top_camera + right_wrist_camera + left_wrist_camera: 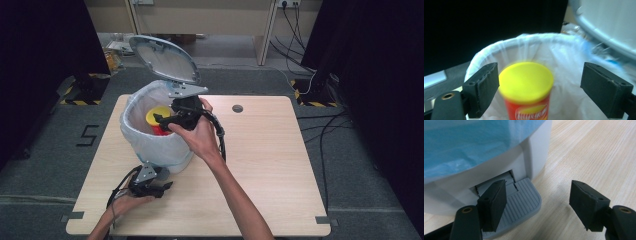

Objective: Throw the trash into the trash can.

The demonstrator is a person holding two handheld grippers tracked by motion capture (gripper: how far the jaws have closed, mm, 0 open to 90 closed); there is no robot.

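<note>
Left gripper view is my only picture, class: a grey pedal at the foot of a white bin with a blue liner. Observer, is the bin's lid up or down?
Observer: Up. In the high view the lid stands tilted open above the bin.
Operator: Is anything inside?
Observer: Yes, a red can with a yellow cap stands upright inside the liner.
Operator: Is the right gripper holding it?
Observer: No. The right gripper has its jaws open wider than the cap, which sits between them.
</note>
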